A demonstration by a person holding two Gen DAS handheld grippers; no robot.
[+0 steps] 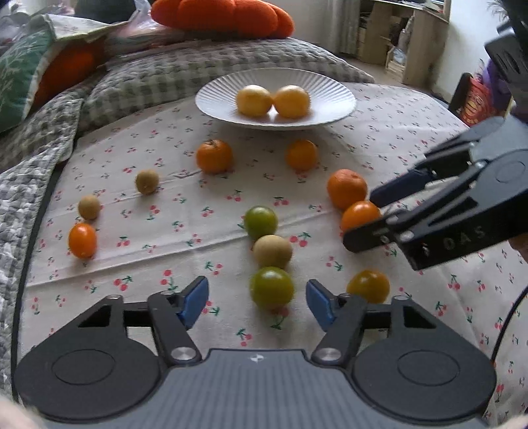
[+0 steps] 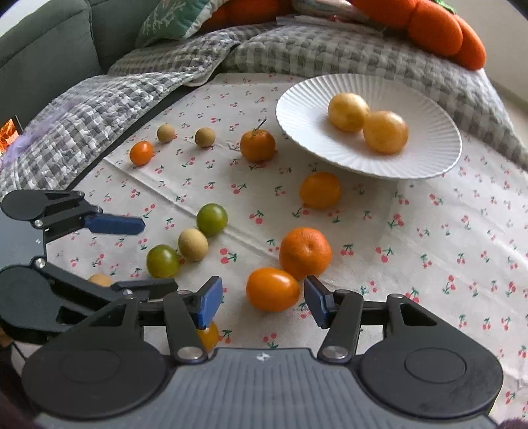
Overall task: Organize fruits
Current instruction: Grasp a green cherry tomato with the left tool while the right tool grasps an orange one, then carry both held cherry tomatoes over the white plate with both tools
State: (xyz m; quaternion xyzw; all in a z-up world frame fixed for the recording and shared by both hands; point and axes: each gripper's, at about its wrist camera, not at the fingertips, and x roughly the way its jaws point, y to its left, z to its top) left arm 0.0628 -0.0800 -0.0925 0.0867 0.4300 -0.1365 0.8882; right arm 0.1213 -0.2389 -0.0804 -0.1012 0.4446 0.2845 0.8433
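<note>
I see my right hand-held gripper (image 2: 262, 300) spread wide around an orange tomato (image 2: 273, 289) on the cherry-print cloth (image 2: 412, 231) — not touching it — while my left hand-held gripper (image 1: 257, 298) gapes just before a green tomato (image 1: 271, 286), and two yellow fruits (image 1: 273, 100) sit on the white plate (image 1: 336, 95).

Behind your work surface lies a grey checked quilt (image 2: 330, 49), with an orange cushion (image 1: 221, 15) and a green pillow (image 1: 16, 72) on it. Wooden shelves (image 1: 399, 36) stand against a pale, daylit wall (image 1: 468, 39).
</note>
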